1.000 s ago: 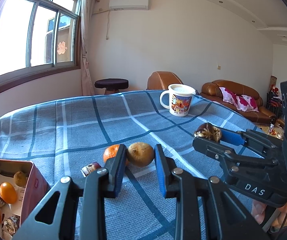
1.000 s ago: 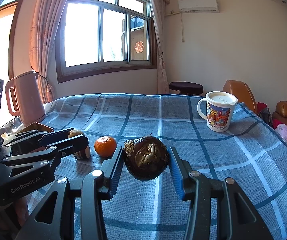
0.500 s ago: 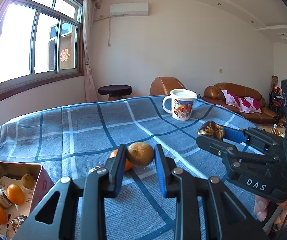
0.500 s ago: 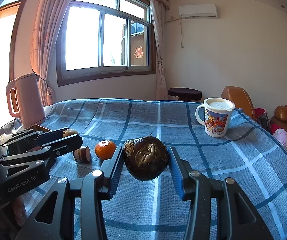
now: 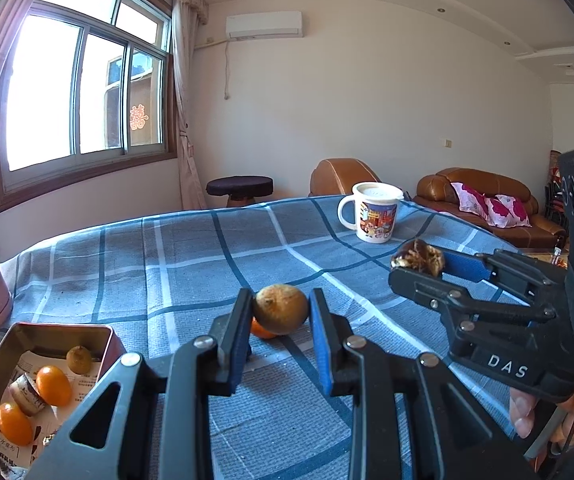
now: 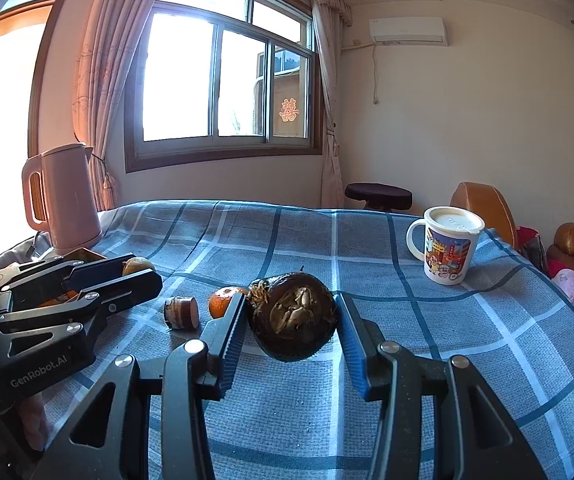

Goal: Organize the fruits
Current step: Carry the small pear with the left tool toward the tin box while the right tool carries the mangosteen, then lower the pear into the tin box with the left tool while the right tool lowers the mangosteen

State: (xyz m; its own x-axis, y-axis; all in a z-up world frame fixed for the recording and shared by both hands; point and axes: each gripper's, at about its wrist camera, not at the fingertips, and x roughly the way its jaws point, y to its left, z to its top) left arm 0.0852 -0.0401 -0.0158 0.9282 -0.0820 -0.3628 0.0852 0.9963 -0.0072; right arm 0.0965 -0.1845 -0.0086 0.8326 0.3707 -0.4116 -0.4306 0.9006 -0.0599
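Note:
My left gripper [image 5: 280,308] is shut on a round brown fruit [image 5: 281,309], held above the blue checked tablecloth [image 5: 191,264]. A mandarin [image 5: 261,330] lies on the cloth just behind it. At lower left stands an open tin box [image 5: 61,334] with several small fruits inside. My right gripper [image 6: 291,312] is shut on a dark, rough-skinned fruit [image 6: 293,322]. On the cloth to its left lie the mandarin [image 6: 225,300] and a short brown-and-white piece [image 6: 181,312]. Each gripper shows in the other's view: right gripper [image 5: 407,268], left gripper [image 6: 143,274].
A lidded printed mug [image 6: 447,244] stands at the table's far right. A pink kettle [image 6: 65,200] stands at the far left, behind the tin. A person's fingers [image 5: 521,416] hold the right gripper's handle. Brown sofas and a stool sit beyond the table.
Both grippers keep their fruits. The left view has turned slightly, so the mandarin now sits behind the held fruit. In the right view the short piece has come out from behind the left gripper.

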